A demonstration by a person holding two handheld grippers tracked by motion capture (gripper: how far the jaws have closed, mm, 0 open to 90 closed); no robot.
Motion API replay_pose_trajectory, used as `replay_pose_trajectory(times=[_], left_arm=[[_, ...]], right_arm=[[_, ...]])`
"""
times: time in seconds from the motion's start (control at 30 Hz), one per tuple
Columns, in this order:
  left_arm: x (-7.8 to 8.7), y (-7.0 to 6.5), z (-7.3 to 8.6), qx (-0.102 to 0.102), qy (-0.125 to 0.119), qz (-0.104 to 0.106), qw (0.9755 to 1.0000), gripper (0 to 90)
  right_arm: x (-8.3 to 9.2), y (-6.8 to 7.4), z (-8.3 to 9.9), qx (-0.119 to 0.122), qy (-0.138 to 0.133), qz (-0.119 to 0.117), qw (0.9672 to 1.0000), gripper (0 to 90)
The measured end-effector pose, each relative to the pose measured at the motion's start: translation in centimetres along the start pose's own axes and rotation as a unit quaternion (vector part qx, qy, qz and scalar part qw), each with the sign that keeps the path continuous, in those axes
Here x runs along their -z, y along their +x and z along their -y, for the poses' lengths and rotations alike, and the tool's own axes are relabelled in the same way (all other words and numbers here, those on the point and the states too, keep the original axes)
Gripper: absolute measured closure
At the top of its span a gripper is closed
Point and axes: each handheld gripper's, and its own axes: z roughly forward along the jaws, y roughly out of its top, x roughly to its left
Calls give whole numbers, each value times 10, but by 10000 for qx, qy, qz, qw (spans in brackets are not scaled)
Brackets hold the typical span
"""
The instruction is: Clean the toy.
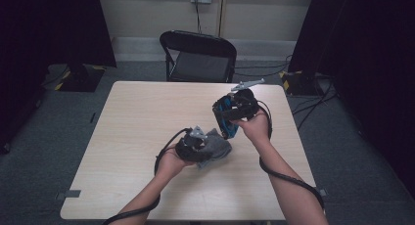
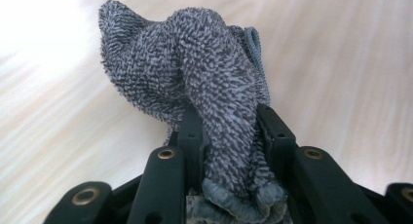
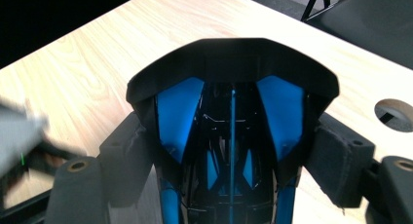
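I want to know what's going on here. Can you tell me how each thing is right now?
Grey cloth: bunched up, pinched between the jaws of the left hand-held gripper, resting on the table.
Black and blue object: clamped in the right hand-held gripper, lifted off the table.
Table: standing, bears the cloth.
Chair: unfolded, nobody sitting on it.

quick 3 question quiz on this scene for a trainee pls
1. True or false: the left gripper is shut on the grey cloth.
2. What does the right gripper hold: A a cup, B a black and blue object, C nothing?
3. Which stands higher above the table in the high view, the cloth or the black and blue object?
Key: 1 true; 2 B; 3 the black and blue object.
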Motion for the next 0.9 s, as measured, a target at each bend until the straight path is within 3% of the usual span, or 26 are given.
replay_pose_trajectory(times=[0.17,0.4,0.63,0.83,0.9], left_arm=[[23,22,-1,217,-179,-296,9992,685],[45,39,-16,243,-380,-559,9974,687],[52,49,-32,315,-520,-683,9958,687],[52,48,-43,358,-681,-669,9948,687],[51,46,-46,285,-645,-662,9953,687]], right_arm=[[-2,0,8,-13,43,-19,10000,256],[-9,4,17,35,153,-136,9998,255],[-10,7,24,65,197,-197,9996,255],[-12,9,32,96,261,-194,9994,255],[-13,9,34,91,266,-203,9994,255]])
